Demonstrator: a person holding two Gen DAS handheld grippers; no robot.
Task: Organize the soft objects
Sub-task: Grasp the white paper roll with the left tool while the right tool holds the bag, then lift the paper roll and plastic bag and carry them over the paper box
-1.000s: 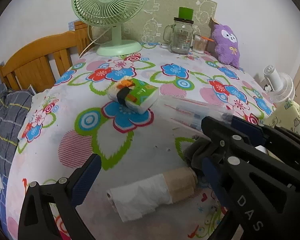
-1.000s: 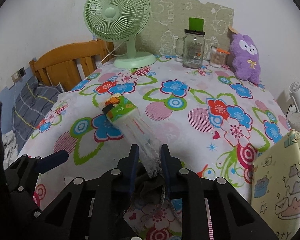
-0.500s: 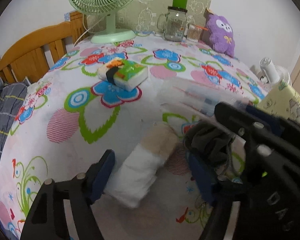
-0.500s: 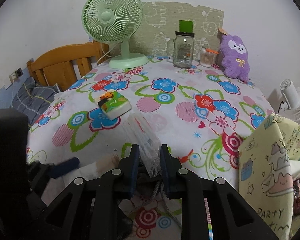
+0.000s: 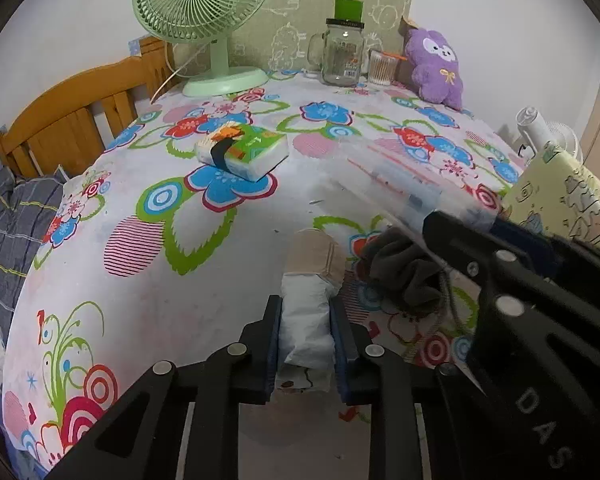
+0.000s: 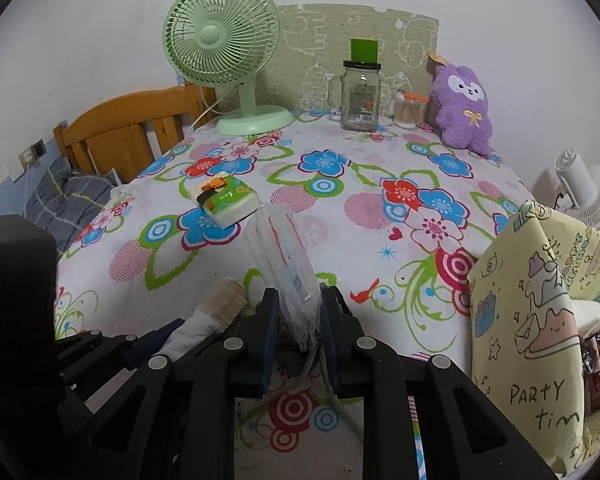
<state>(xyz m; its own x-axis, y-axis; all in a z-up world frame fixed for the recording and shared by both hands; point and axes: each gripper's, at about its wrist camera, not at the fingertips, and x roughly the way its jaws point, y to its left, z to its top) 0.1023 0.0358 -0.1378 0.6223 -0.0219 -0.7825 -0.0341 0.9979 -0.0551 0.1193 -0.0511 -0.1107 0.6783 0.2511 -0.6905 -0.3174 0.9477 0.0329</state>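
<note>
My left gripper (image 5: 305, 332) is shut on a white-and-beige rolled cloth (image 5: 308, 304) lying on the flowered tablecloth (image 5: 148, 272). The roll also shows in the right wrist view (image 6: 216, 308). My right gripper (image 6: 299, 332) is shut on a clear plastic packet (image 6: 284, 256) and holds it just above the table; the packet shows in the left wrist view (image 5: 404, 188). A dark grey cloth (image 5: 404, 272) lies under the right gripper. A green tissue pack (image 5: 244, 152) lies mid-table, and it also shows in the right wrist view (image 6: 226, 198).
At the back stand a green fan (image 6: 236, 64), a glass jar mug (image 6: 360, 96), a cotton swab cup (image 6: 406, 110) and a purple plush (image 6: 462, 108). A yellow "Party" bag (image 6: 540, 320) stands at the right. A wooden bed frame (image 5: 72, 120) is on the left.
My left gripper has swung round to line up with the rolled cloth and closed on it. My right gripper has kept hold of the plastic packet.
</note>
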